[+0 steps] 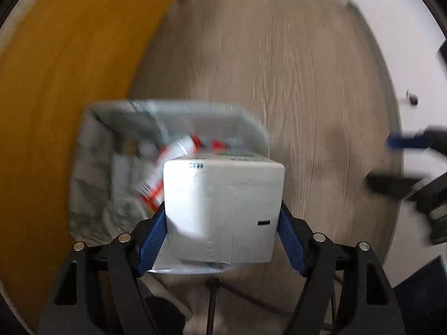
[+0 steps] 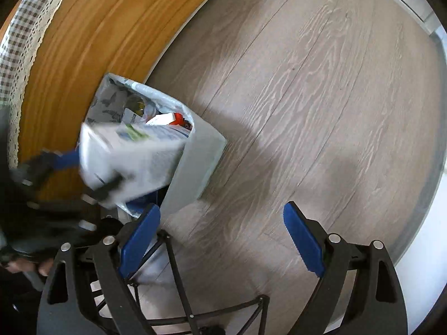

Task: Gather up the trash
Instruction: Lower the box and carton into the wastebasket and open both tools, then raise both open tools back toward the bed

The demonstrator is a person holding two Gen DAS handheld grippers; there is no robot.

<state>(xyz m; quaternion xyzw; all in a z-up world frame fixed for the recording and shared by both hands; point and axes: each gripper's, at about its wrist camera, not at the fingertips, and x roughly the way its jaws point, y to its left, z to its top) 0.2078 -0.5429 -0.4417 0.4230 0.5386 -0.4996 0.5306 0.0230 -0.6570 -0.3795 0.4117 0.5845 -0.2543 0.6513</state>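
Note:
My left gripper [image 1: 222, 223] is shut on a white carton box [image 1: 223, 209] and holds it above the open mouth of a grey trash bin [image 1: 92, 167] lined with a plastic bag. The bin holds red-and-white wrappers [image 1: 173, 153] and other scraps. In the right wrist view the same box [image 2: 125, 162] hangs blurred over the bin [image 2: 195, 164], with the left gripper [image 2: 69, 173] clamping it from the left. My right gripper [image 2: 222, 237] is open and empty above the floor, to the right of the bin.
The bin stands on a grey wood-plank floor [image 2: 307, 97] against an orange wooden panel [image 2: 83, 42]. A checked cloth with a lace edge [image 2: 22, 42] hangs at the upper left. A black wire stand [image 2: 181, 293] is under my right gripper. A white wall base [image 1: 405, 42] runs at the right.

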